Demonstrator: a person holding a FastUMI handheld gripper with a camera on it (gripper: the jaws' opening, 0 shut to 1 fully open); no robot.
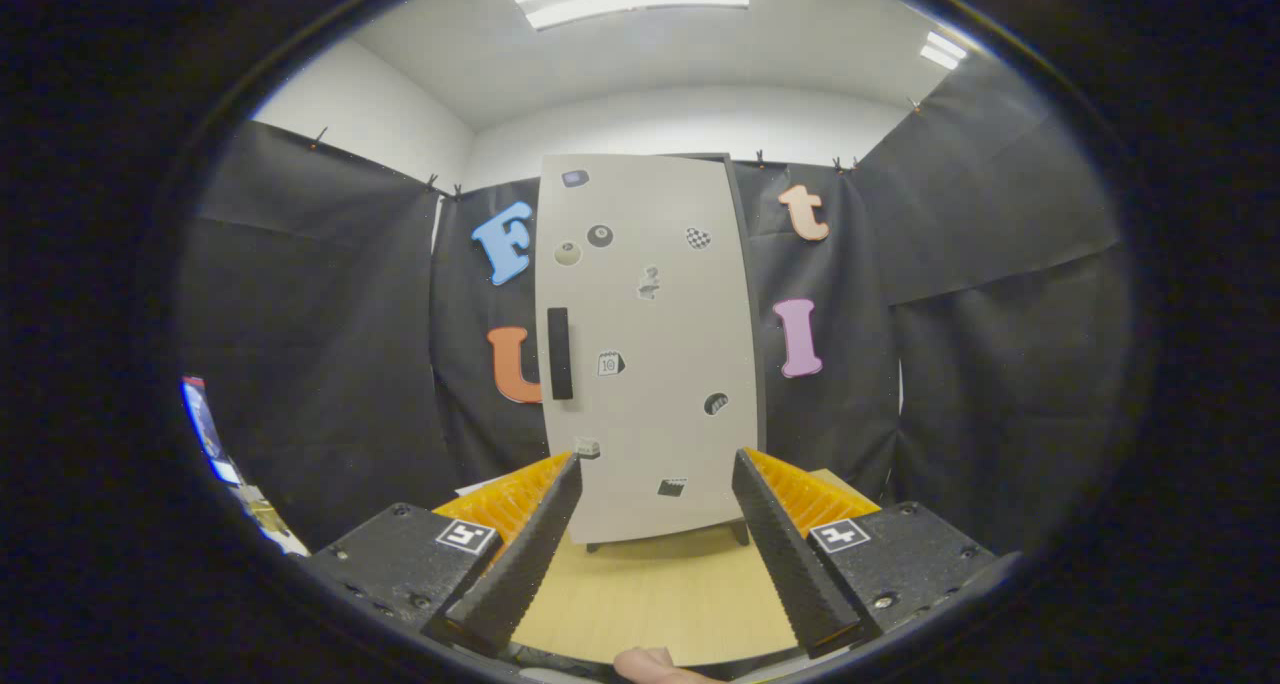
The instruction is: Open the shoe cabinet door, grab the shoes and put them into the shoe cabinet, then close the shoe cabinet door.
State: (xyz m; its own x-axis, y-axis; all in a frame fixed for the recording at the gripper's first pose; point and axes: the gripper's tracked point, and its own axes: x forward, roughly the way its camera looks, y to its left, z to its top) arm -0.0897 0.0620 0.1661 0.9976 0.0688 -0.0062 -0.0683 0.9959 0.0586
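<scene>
Black cloth hung all around the booth, with white lights up at 12 o'clock. I saw a light wooden table (650, 604) under my gripper (655, 499), and the shoe cabinet (650, 349) stood on it, straight ahead at 12 o'clock, beyond the fingers. Its pale door (690, 304) was flat against the front and looked closed. A dark handle (560, 353) sat on the door's side toward 9 o'clock, and little stickers dotted the door. My gripper's fingers were spread wide with nothing between them, only bare table and the bottom of the cabinet. A fingertip (655, 664) of a person peeked in at 6 o'clock. I could not find the shoes anywhere I looked. So I could not tell how far the job was. A closed door with no shoes around could mean the shoes were waiting somewhere out of my sight, or it could mean they were already tucked inside with the door closed on them.
</scene>
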